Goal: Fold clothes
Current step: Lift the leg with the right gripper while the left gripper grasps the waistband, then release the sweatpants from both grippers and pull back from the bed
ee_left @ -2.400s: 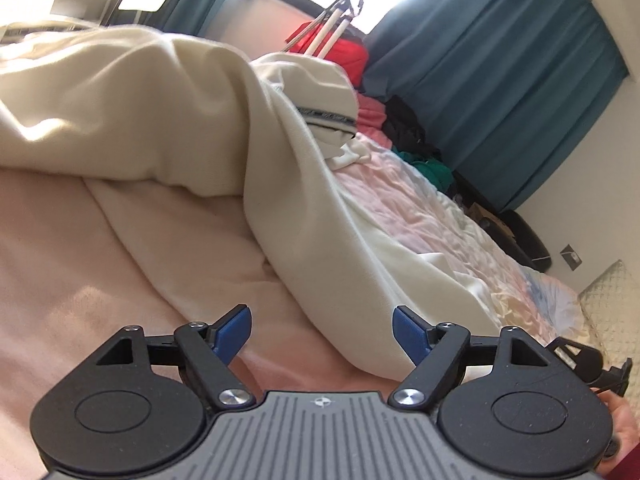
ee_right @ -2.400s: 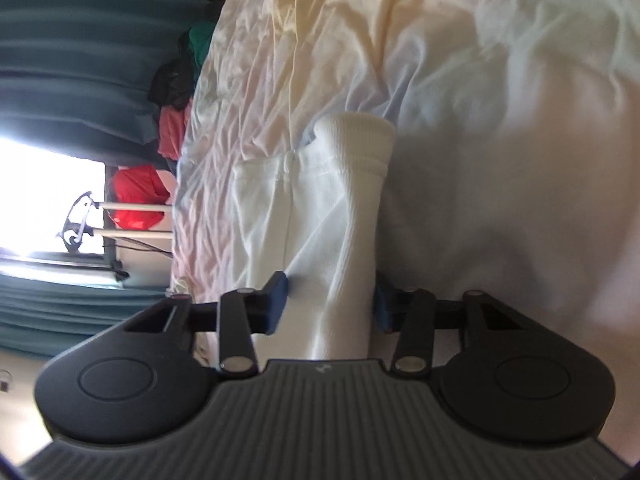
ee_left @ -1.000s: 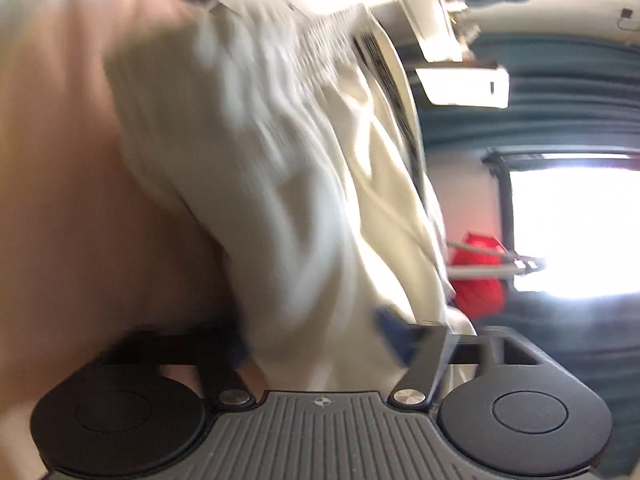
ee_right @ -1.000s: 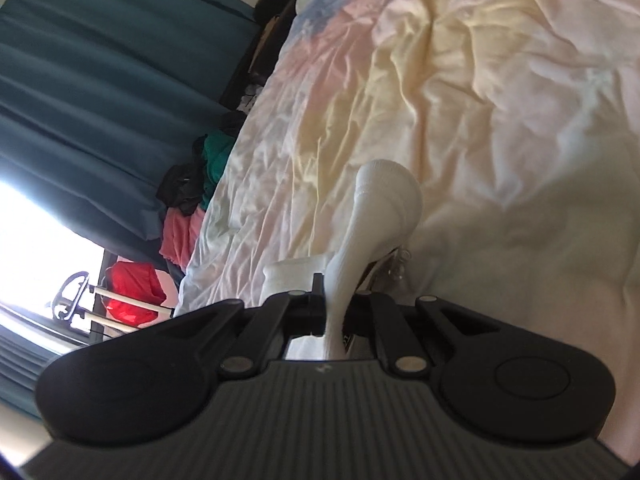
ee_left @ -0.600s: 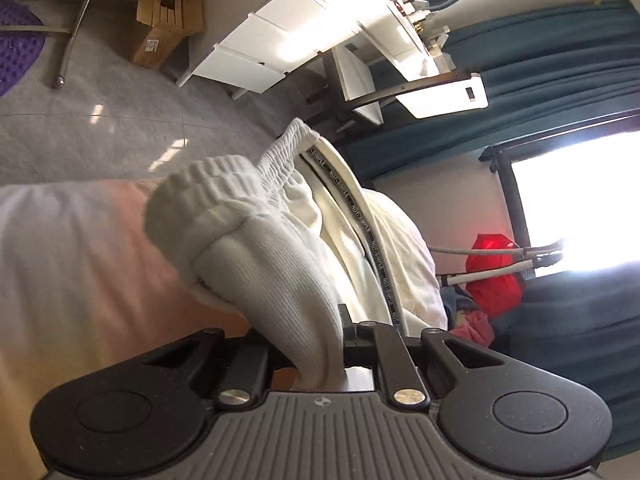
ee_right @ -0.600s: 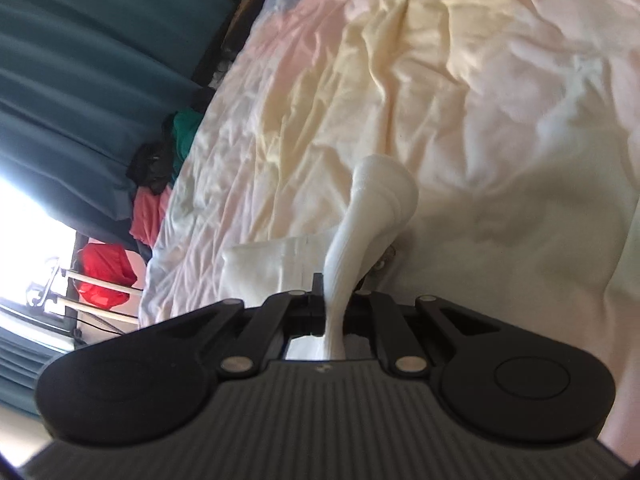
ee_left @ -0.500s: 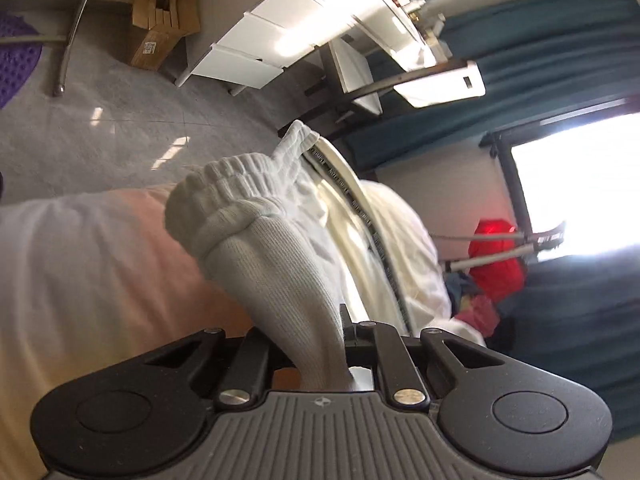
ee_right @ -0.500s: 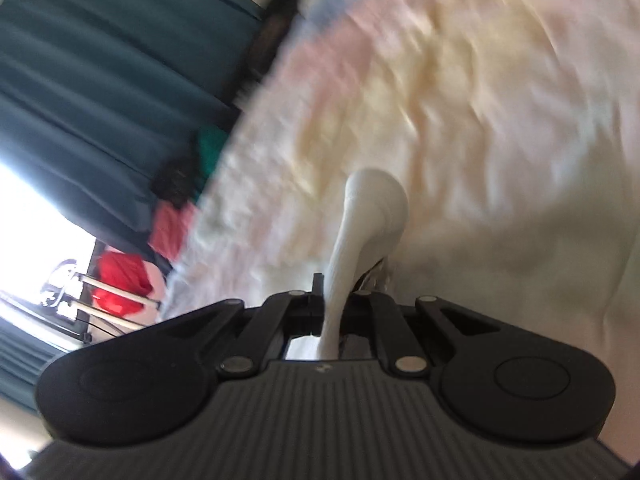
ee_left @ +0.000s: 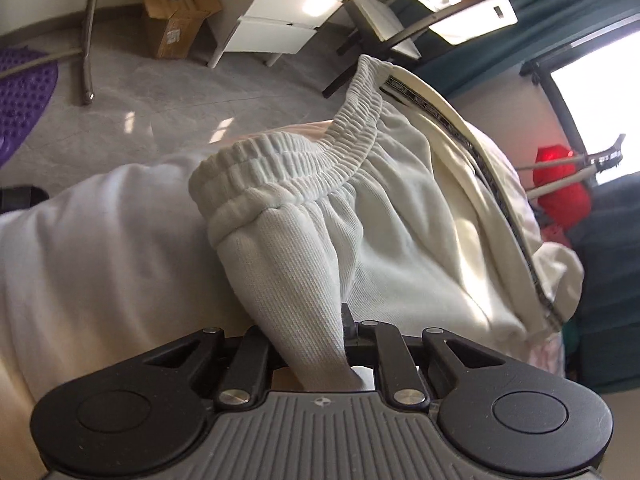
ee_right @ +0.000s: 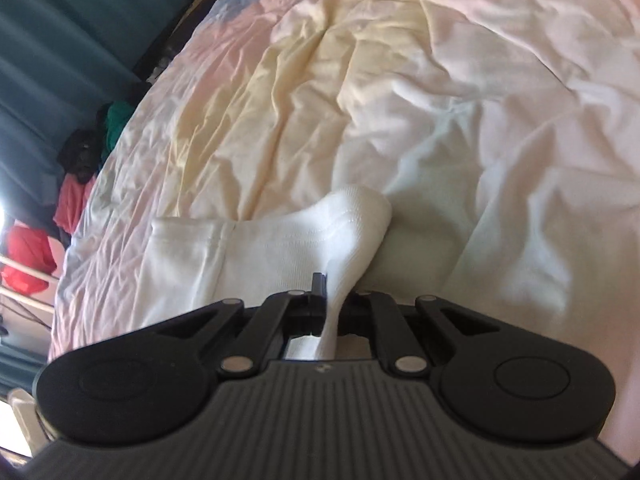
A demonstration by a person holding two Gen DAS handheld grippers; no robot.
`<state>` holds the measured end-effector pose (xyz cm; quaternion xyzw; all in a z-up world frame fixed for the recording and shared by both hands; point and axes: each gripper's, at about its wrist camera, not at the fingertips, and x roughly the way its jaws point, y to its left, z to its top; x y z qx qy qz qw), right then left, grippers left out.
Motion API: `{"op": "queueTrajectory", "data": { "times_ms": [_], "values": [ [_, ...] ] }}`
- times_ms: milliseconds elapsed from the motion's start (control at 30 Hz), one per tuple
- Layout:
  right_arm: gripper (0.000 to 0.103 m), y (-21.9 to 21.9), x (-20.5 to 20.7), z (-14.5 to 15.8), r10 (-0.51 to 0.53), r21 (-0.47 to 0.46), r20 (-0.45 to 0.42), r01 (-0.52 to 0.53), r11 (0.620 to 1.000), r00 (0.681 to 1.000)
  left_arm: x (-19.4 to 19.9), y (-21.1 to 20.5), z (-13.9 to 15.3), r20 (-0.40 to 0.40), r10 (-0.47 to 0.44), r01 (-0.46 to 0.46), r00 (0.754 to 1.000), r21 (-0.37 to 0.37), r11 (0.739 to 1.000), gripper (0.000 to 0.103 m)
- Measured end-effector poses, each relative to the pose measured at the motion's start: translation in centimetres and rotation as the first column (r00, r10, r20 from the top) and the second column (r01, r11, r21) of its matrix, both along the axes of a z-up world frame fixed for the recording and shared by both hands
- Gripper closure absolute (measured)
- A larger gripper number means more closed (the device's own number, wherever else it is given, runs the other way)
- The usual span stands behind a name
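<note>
A pair of white sweatpants [ee_left: 400, 240] with a ribbed elastic waistband [ee_left: 288, 168] and a dark printed side stripe [ee_left: 492, 184] lies on the bed. My left gripper [ee_left: 316, 332] is shut on a fold of the pants just below the waistband. In the right wrist view the white ribbed cuff end of the pants [ee_right: 320, 236] rises from the wrinkled pastel bedsheet [ee_right: 440, 80]. My right gripper [ee_right: 334, 304] is shut on that cuff and holds it a little above the sheet.
Beyond the bed edge in the left wrist view are a grey floor, an open cardboard box [ee_left: 176, 16], white drawers [ee_left: 296, 12], a purple mat [ee_left: 20, 88] and a red bag [ee_left: 564, 196]. Teal curtains [ee_right: 60, 40] and piled clothes [ee_right: 80, 160] line the bed's far side.
Both grippers closed on the pants: the left on the waistband fold, the right on the cuff. The left one swung round and tilted; the right lifted the cuff and shifted over the sheet.
</note>
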<state>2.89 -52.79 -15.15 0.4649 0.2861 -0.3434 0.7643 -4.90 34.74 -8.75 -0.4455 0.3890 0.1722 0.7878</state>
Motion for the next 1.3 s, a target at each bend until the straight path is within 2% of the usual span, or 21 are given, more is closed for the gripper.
{"op": "queueTrajectory", "data": {
  "times_ms": [100, 167, 200, 233, 300, 367, 400, 433, 467, 533, 633, 700, 767, 833, 900, 967, 1133, 1233, 1300],
  "values": [
    [0.094, 0.2, 0.3, 0.4, 0.031, -0.005, -0.012, -0.031, 1.000, 0.999, 0.3, -0.8, 0.8, -0.008, -0.054, 0.054, 0.999, 0.076, 0.996, 0.078],
    [0.092, 0.3, 0.3, 0.6, 0.042, 0.005, -0.016, -0.042, 0.999, 0.999, 0.6, -1.6, 1.4, -0.027, -0.102, 0.105, 0.994, 0.141, 0.984, 0.068],
    [0.091, 0.3, 0.2, 0.6, 0.046, 0.012, -0.018, -0.045, 0.999, 0.999, 0.7, -1.9, 1.7, -0.038, -0.126, 0.130, 0.991, 0.172, 0.976, 0.054],
    [0.088, 0.4, 0.2, 0.7, 0.049, 0.014, -0.025, -0.048, 0.999, 0.999, 0.8, -2.3, 2.0, -0.049, -0.149, 0.156, 0.988, 0.203, 0.967, 0.036],
    [0.080, 0.7, 0.2, 1.3, 0.052, -0.011, -0.051, -0.053, 0.999, 0.997, 0.7, -3.3, 2.8, -0.077, -0.191, 0.205, 0.978, 0.279, 0.938, 0.022],
    [0.050, 1.0, 0.2, 2.2, 0.052, -0.044, -0.047, -0.055, 0.998, 0.998, 0.5, -4.2, 3.5, -0.092, -0.221, 0.239, 0.971, 0.345, 0.908, 0.020],
    [0.042, 1.3, 0.2, 2.7, 0.052, -0.063, -0.043, -0.055, 0.997, 0.998, 0.4, -4.5, 3.8, -0.092, -0.232, 0.249, 0.968, 0.367, 0.896, 0.016],
    [0.030, 1.6, 0.1, 3.3, 0.051, -0.090, -0.042, -0.054, 0.994, 0.998, 0.1, -4.9, 4.2, -0.090, -0.241, 0.257, 0.966, 0.385, 0.886, 0.012],
    [0.026, 1.9, 0.1, 3.9, 0.048, -0.127, -0.046, -0.054, 0.990, 0.998, 0.0, -5.4, 4.6, -0.082, -0.248, 0.260, 0.965, 0.410, 0.875, 0.011],
    [0.025, 2.6, 0.1, 5.3, 0.046, -0.217, -0.056, -0.057, 0.975, 0.997, 0.0, -6.6, 5.3, -0.057, -0.262, 0.257, 0.963, 0.471, 0.844, 0.005],
    [0.025, 3.9, 0.1, 7.4, 0.072, -0.346, -0.059, -0.088, 0.934, 0.996, 0.0, -9.0, 6.8, -0.020, -0.294, 0.251, 0.956, 0.577, 0.777, 0.003],
    [0.025, 5.0, 0.3, 8.7, 0.130, -0.408, -0.049, -0.139, 0.902, 0.990, 0.4, -10.7, 7.7, 0.007, -0.323, 0.247, 0.947, 0.627, 0.739, 0.002],
    [0.025, 6.2, 0.7, 10.0, 0.243, -0.446, -0.027, -0.229, 0.865, 0.970, 0.9, -12.4, 8.4, 0.041, -0.346, 0.237, 0.937, 0.651, 0.721, 0.001],
    [0.025, 7.9, 0.7, 11.3, 0.352, -0.475, 0.005, -0.308, 0.825, 0.936, 1.4, -14.4, 9.1, 0.073, -0.370, 0.232, 0.926, 0.663, 0.712, 0.001],
    [0.025, 9.5, 0.7, 12.5, 0.455, -0.489, 0.038, -0.380, 0.785, 0.890, 2.4, -16.6, 9.6, 0.105, -0.408, 0.243, 0.907, 0.661, 0.710, 0.001],
    [0.025, 11.5, 0.6, 13.5, 0.540, -0.504, 0.065, -0.439, 0.744, 0.839, 3.3, -19.4, 10.1, 0.131, -0.459, 0.263, 0.879, 0.669, 0.695, 0.001],
    [0.025, 16.7, 0.0, 15.1, 0.665, -0.578, 0.069, -0.513, 0.635, 0.744, 5.9, -26.9, 10.1, 0.155, -0.582, 0.328, 0.798, 0.698, 0.637, 0.001],
    [0.025, 18.8, -0.3, 15.5, 0.708, -0.596, 0.078, -0.537, 0.597, 0.702, 7.6, -31.0, 9.6, 0.154, -0.645, 0.366, 0.749, 0.714, 0.596, 0.001],
    [0.025, 19.8, -0.4, 15.5, 0.725, -0.603, 0.083, -0.544, 0.583, 0.684, 8.7, -33.0, 9.2, 0.157, -0.666, 0.382, 0.729, 0.714, 0.586, 0.001]
  ]
}}
